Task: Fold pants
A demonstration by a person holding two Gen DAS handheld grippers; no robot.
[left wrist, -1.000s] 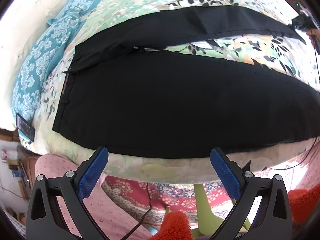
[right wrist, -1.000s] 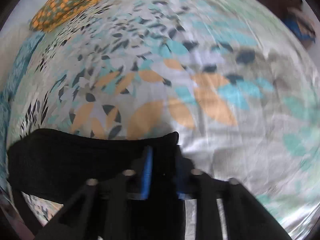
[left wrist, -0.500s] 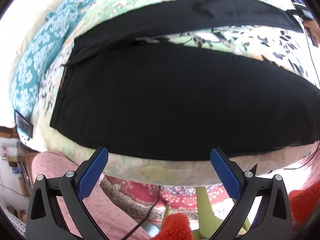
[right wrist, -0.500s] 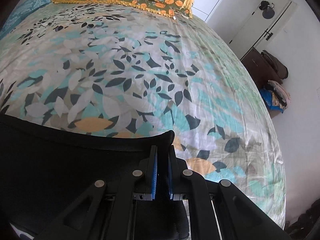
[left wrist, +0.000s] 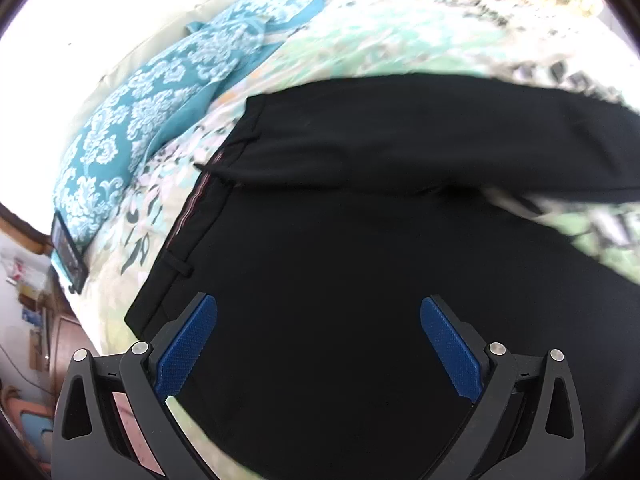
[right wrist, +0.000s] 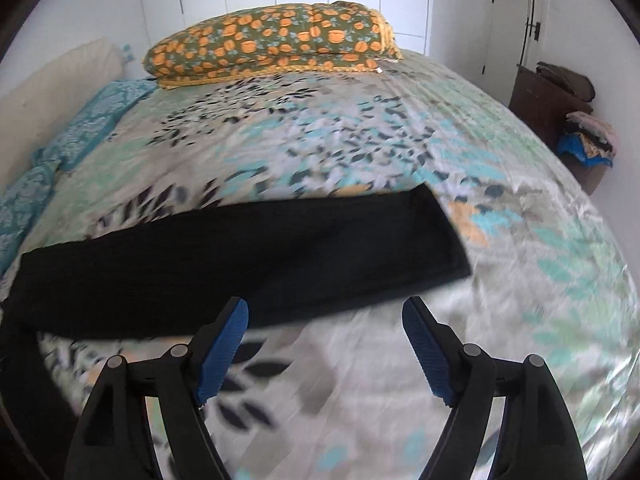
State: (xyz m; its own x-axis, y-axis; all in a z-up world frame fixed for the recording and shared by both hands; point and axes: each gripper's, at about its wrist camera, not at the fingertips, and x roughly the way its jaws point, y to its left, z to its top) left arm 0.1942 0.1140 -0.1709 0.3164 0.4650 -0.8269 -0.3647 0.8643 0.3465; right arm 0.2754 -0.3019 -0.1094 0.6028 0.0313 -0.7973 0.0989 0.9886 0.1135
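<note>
Black pants (left wrist: pixel 360 264) lie spread on a leaf-patterned bed sheet (left wrist: pixel 392 36), waistband to the left, the two legs running right. In the left wrist view my left gripper (left wrist: pixel 318 332) hovers open above the seat of the pants, nothing between its blue pads (left wrist: pixel 188 344). In the right wrist view the far pant leg (right wrist: pixel 240 256) lies flat across the sheet, its hem at the right. My right gripper (right wrist: pixel 324 340) sits just in front of that leg, its jaws opening, with only sheet between them.
A teal patterned pillow (left wrist: pixel 156 116) lies along the bed's left side, with a dark phone-like slab (left wrist: pixel 68 256) beside it. An orange-print pillow (right wrist: pixel 272 46) sits at the head. A dark chest with clothes (right wrist: pixel 560 96) stands by the right wall.
My right gripper let go of the pant leg's hem, spread its jaws and drew back, leaving the leg flat. My left gripper moved forward and down over the waist end of the pants.
</note>
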